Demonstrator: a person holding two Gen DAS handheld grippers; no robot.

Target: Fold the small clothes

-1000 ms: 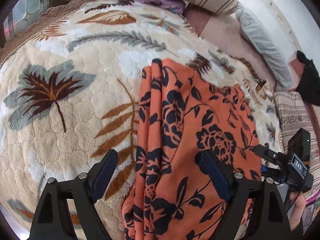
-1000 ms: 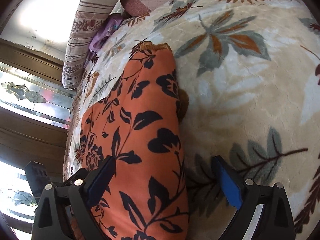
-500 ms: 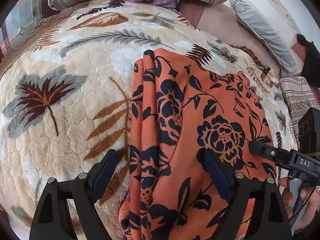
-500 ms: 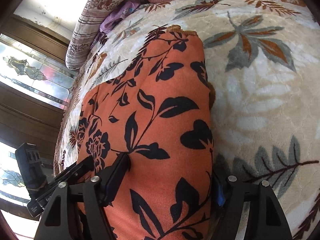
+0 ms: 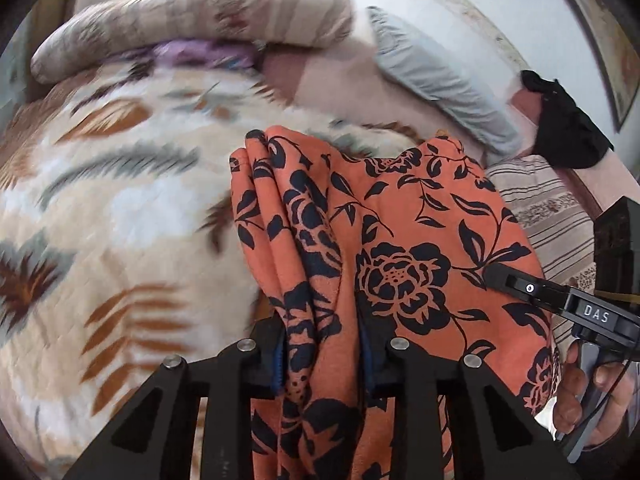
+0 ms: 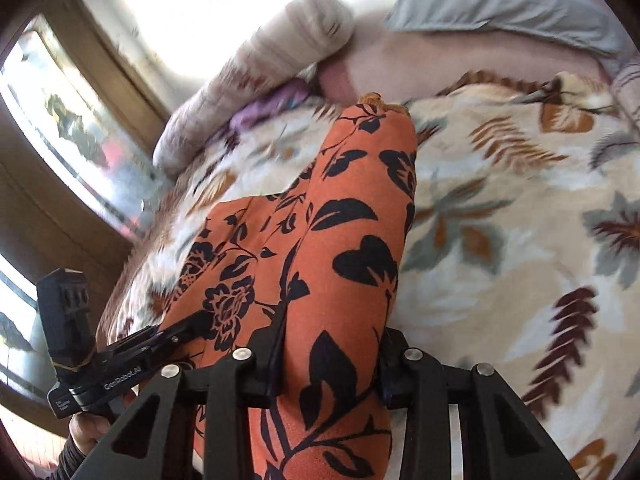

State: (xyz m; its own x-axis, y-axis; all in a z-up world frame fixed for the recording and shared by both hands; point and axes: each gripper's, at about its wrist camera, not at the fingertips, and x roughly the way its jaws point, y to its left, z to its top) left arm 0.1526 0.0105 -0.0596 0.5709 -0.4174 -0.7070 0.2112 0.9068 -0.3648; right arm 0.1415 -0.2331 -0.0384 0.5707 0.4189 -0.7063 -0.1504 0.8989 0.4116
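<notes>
An orange garment with a black flower print [image 5: 384, 240] lies lengthwise on a cream leaf-patterned blanket [image 5: 120, 208]. My left gripper [image 5: 324, 356] is shut on the garment's bunched near left edge. My right gripper [image 6: 328, 364] is shut on the garment's near right edge [image 6: 340, 264]. Both near corners are raised off the blanket while the far end [image 6: 372, 120] still rests on it. The right gripper's body also shows in the left wrist view [image 5: 560, 300], and the left gripper's body shows in the right wrist view [image 6: 120, 360].
A striped bolster [image 5: 192, 24] and a purple cloth [image 5: 200, 52] lie at the bed's far end. A grey pillow [image 5: 436, 76] and a black item [image 5: 568, 128] lie at the far right. A window [image 6: 72, 128] is on the left in the right wrist view.
Both grippers went from open to shut on the garment's near edge. They have since lifted it, and both views now tilt up toward the bed's far end.
</notes>
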